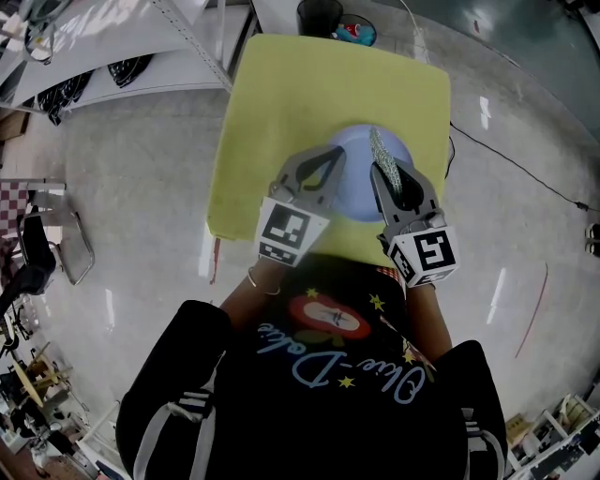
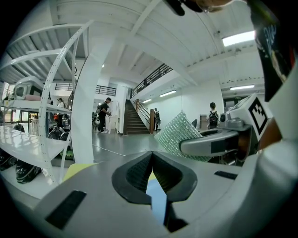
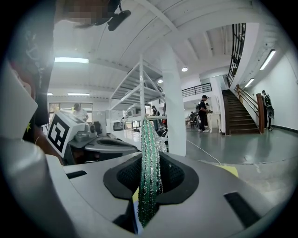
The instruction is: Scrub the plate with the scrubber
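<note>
Yellow worktop (image 1: 281, 94) fills the middle of my head view, with a pale blue plate (image 1: 361, 192) over its near half. I cannot tell whether the plate lies flat or is raised. My left claw (image 1: 330, 159) reaches onto the plate's left rim. My right claw (image 1: 386, 178) sits over its right part, and a glittery green scrubber (image 1: 381, 148) sticks out past its tips, above the plate. A black tub (image 1: 320, 14) stands beyond the worktop's far edge.

From the left gripper view, the jaws are clenched on the plate, whose rim shows as a thin blue sliver between the pads. The scrubber stands just to the right, tilted, pinched in the other claw. A white rack (image 2: 51, 93) rises at the left, and stairs (image 2: 135, 118) climb far behind.

From the right gripper view, the jaws are clamped on the scrubber, which stands edge-on between the pads and rises past the tips. The left claw sits just beside it at the left. A white pillar (image 3: 176, 107) stands behind.
</note>
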`<state>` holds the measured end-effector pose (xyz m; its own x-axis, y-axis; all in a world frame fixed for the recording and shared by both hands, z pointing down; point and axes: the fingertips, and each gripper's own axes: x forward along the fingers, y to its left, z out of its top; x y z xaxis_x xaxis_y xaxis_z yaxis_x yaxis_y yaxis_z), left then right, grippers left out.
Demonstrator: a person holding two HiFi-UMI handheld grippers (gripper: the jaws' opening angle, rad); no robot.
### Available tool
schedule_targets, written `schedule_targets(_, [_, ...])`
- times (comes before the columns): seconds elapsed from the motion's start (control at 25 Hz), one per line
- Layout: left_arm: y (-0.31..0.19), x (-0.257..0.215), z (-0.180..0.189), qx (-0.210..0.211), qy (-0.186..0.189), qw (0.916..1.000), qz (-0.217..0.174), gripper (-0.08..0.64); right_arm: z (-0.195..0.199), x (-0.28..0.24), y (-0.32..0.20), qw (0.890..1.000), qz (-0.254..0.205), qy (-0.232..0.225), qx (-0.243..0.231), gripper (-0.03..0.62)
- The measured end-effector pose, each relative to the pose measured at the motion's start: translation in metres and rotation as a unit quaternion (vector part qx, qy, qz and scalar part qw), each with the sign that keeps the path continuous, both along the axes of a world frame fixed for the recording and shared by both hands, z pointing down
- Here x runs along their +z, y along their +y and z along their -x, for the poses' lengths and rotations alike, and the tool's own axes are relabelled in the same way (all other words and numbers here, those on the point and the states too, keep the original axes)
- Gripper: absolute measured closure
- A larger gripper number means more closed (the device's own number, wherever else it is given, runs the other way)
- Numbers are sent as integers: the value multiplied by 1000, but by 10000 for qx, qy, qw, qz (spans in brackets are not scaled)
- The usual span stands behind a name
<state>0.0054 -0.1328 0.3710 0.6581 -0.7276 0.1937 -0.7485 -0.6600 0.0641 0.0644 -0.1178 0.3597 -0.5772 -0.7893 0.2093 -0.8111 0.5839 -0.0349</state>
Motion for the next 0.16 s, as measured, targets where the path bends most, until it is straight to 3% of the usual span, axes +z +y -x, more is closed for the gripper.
schedule_targets(0.16, [2,0,-2,1,63,10000,22,556,-1,1,2,10000,2,21,-15,532])
